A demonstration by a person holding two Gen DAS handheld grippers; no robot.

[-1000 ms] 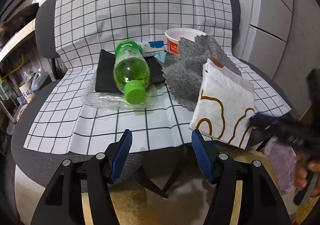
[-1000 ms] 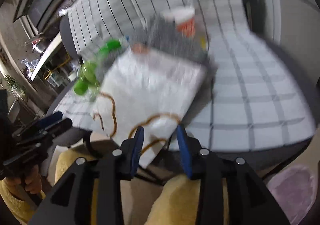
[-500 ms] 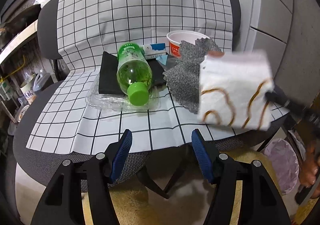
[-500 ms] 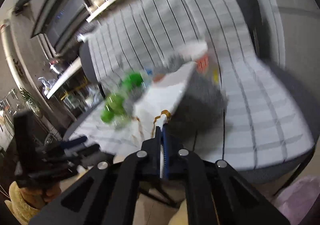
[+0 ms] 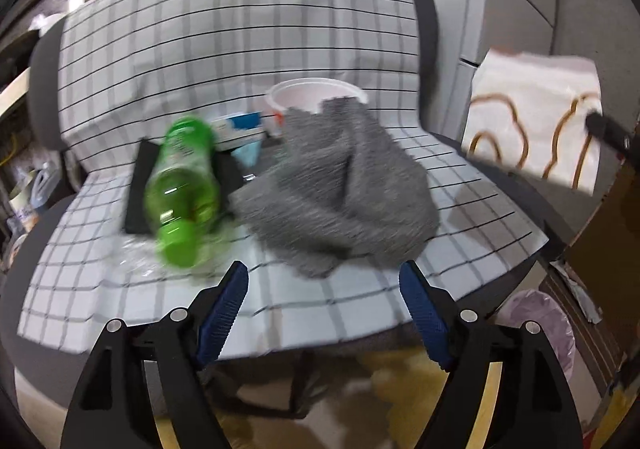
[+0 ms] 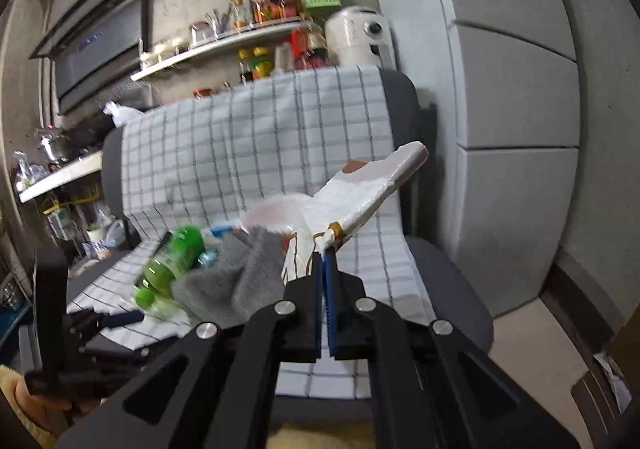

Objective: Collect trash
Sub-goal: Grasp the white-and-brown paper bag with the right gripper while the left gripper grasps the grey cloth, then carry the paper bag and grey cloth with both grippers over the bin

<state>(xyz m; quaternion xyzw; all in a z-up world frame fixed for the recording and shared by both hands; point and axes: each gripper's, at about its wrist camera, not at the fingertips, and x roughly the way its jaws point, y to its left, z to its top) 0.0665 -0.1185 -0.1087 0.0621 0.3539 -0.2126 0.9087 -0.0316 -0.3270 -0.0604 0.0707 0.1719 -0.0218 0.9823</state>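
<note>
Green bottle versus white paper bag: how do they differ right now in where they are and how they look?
The green bottle lies on its side on the checked cloth; the white paper bag is in the air, off the seat.
Nothing grips the bottle; the right claw is shut on the bag's edge.
The bottle is round, clear green plastic with a green cap; the bag is flat, white, with brown looping lines.
Both look like trash to collect.

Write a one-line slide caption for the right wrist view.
Right hand-held gripper shut on a white paper bag, lifted above the checked-cloth chair.
</note>
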